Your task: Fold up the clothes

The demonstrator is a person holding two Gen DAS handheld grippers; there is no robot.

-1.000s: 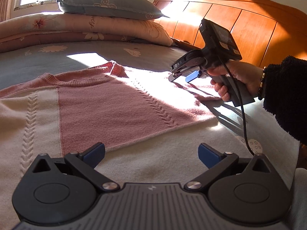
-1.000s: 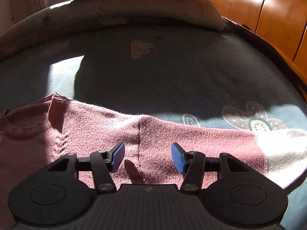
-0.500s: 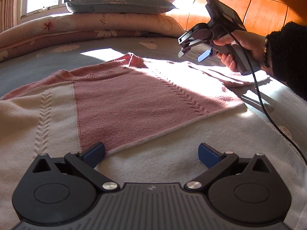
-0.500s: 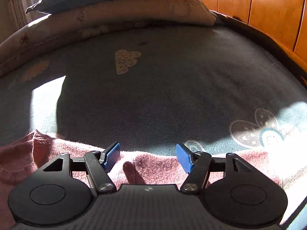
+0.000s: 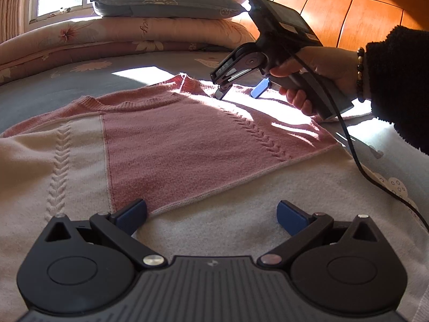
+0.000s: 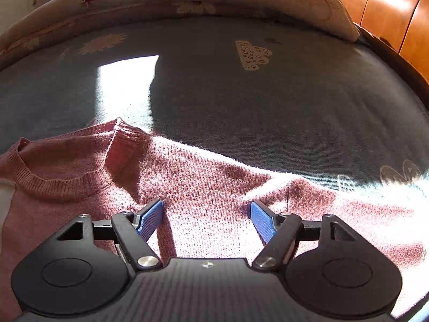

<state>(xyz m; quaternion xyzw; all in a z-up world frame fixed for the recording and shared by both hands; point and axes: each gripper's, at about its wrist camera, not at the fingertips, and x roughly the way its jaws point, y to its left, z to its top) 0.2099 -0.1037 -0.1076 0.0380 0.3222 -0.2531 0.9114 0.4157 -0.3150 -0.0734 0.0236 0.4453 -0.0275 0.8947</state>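
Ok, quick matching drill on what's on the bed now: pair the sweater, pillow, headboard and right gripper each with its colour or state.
Things:
1. sweater
2. pillow
3. headboard
4. right gripper

Descriptions:
A. orange wood
B. jaws opening, nothing between them
C. pink and cream knit, lying flat
D. grey-blue, on top of the folded quilt

Pairs: 1-C, 2-D, 3-A, 4-B

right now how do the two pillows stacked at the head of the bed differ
The top pillow is grey-blue with a pale flower outline; the bottom pillow is pinkish-cream with flowers and dark script. The top pillow is smaller and rests on the bottom pillow, which spreads wider beneath it. Both lie flat beside the wooden headboard.
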